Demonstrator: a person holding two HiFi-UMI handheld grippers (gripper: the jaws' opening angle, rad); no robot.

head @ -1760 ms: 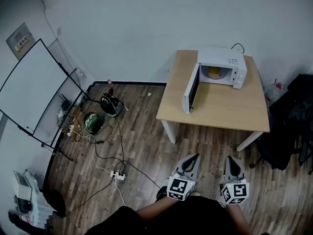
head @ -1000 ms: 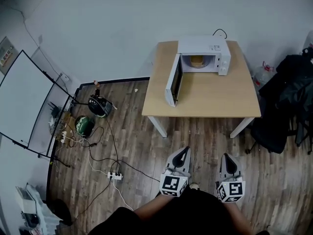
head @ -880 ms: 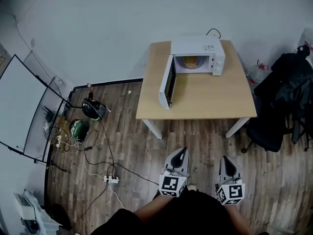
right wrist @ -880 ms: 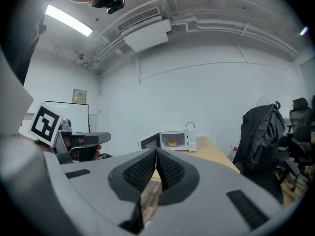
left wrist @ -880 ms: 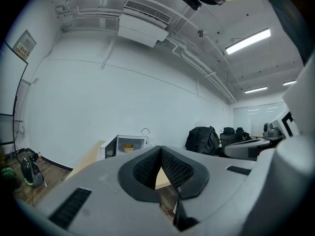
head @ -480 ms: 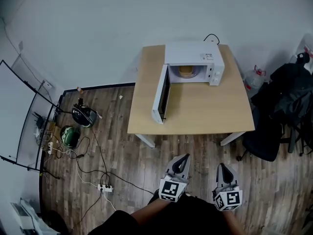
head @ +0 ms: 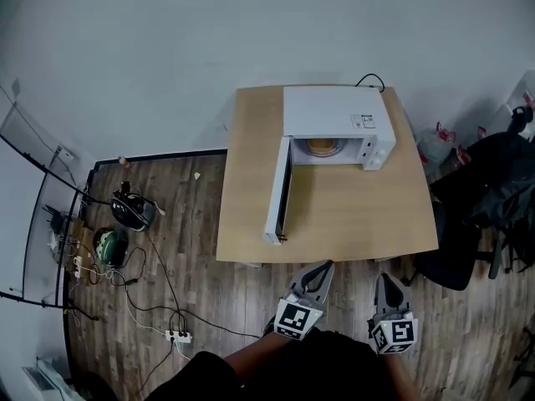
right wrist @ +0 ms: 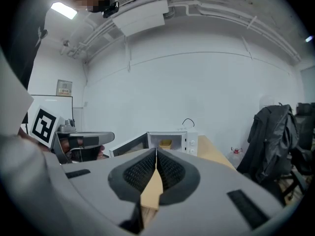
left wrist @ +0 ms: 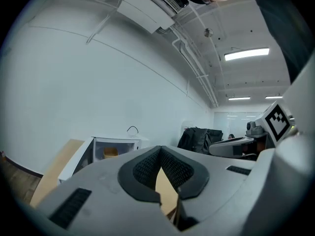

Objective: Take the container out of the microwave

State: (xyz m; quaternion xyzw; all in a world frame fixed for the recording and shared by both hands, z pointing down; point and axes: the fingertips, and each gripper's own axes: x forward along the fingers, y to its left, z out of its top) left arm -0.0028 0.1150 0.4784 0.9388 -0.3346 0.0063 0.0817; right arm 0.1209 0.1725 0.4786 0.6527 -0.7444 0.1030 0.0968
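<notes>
I hold my left gripper (head: 323, 266) and right gripper (head: 384, 277) just off the table's (head: 249, 182) front edge, jaws pressed together, both empty. The container (head: 322, 146) sits inside the microwave (head: 334, 117) at the table's back, door (head: 277, 192) open.

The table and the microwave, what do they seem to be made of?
The table: probably wood or wood-look laminate; its top is a flat, matte light tan with no strong grain visible. The microwave: a white case, likely painted metal or plastic, with a smooth, even surface. I cannot tell which.
</notes>
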